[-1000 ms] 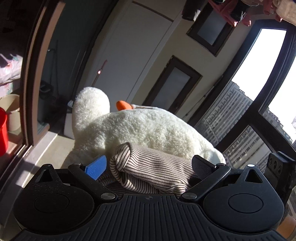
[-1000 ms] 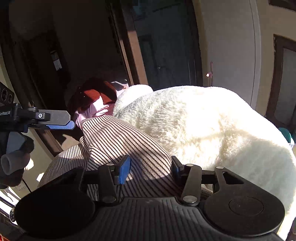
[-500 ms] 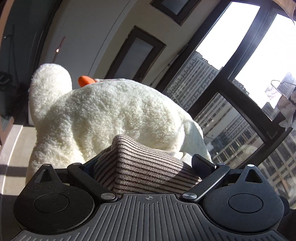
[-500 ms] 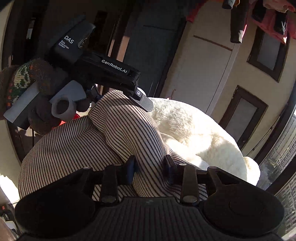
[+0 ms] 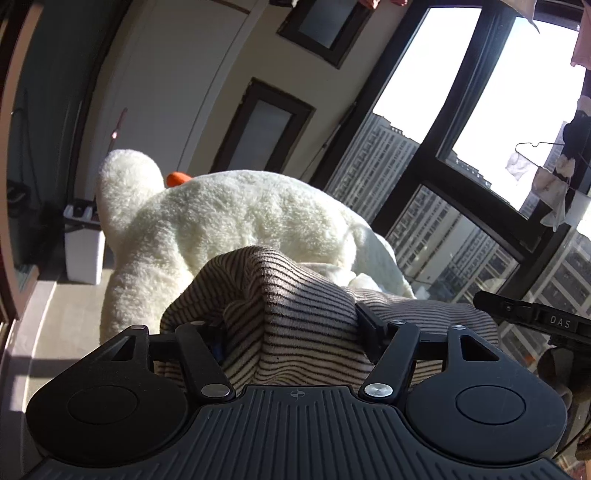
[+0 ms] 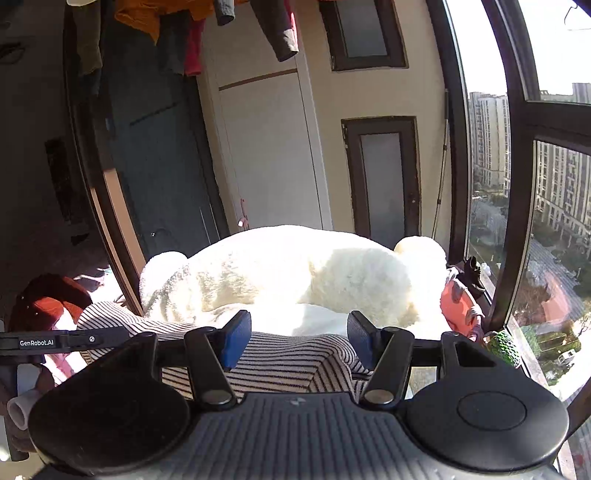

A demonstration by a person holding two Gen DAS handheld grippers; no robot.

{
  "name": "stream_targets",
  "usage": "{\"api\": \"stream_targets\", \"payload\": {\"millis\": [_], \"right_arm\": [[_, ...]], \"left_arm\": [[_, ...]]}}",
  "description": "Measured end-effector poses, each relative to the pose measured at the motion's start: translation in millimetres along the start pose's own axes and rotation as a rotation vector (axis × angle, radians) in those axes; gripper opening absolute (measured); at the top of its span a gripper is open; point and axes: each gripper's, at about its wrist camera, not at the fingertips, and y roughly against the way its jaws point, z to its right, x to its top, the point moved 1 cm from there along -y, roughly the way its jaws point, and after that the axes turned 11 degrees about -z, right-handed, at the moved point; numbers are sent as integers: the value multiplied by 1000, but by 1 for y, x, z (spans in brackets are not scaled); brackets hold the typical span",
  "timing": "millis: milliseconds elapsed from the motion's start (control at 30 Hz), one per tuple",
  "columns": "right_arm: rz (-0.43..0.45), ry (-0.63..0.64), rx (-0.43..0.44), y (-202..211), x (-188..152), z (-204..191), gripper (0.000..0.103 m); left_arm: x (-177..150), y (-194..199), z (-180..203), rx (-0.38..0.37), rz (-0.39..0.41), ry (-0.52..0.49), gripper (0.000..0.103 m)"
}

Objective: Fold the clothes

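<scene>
A beige garment with thin dark stripes [image 5: 295,306] lies bunched over a big white plush duck [image 5: 240,218]. My left gripper [image 5: 291,328] is shut on a raised fold of the garment, which fills the gap between its fingers. My right gripper [image 6: 299,336] is open above the garment [image 6: 273,358], which lies flat under it; its blue pads [image 6: 236,339] touch no cloth. The right gripper's body [image 5: 532,317] shows at the right of the left wrist view, and the left gripper's finger [image 6: 66,341] at the left of the right wrist view.
The plush duck [image 6: 295,273] fills the space ahead. Tall windows [image 5: 480,129] stand to the right, a sliding door frame [image 6: 110,206] to the left. Clothes hang overhead [image 6: 184,33]. A white bin [image 5: 83,243] sits on the floor. Orange and red items [image 6: 456,302] lie beside the duck.
My right gripper has let go of the striped fold and opened, and now points level over the cloth. The left gripper keeps its hold and has turned towards the window.
</scene>
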Motion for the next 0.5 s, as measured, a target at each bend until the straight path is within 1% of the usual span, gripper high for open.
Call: {"api": "stream_targets", "payload": {"millis": [67, 167, 233, 300, 367, 433, 467, 500], "right_arm": [[-48, -65, 60, -12, -8, 15, 57], [-92, -74, 83, -28, -25, 23, 57], [-88, -94, 96, -27, -35, 29, 57], [-71, -109, 103, -25, -39, 33, 57], [-60, -148, 118, -25, -40, 38, 60], [-55, -173, 127, -21, -44, 37, 64], [-52, -174, 129, -20, -45, 37, 67], [-48, -170, 127, -18, -46, 35, 70]], "left_arm": [[-6, 6, 0, 4, -4, 3, 69], [-7, 22, 1, -4, -9, 3, 72], [2, 31, 1, 6, 21, 1, 75], [11, 40, 0, 15, 49, 2, 81], [20, 41, -3, 7, 60, 28, 89], [25, 33, -8, -35, 15, 52, 94], [26, 27, -10, -48, -15, 57, 94], [24, 18, -12, -35, -55, 61, 94]]}}
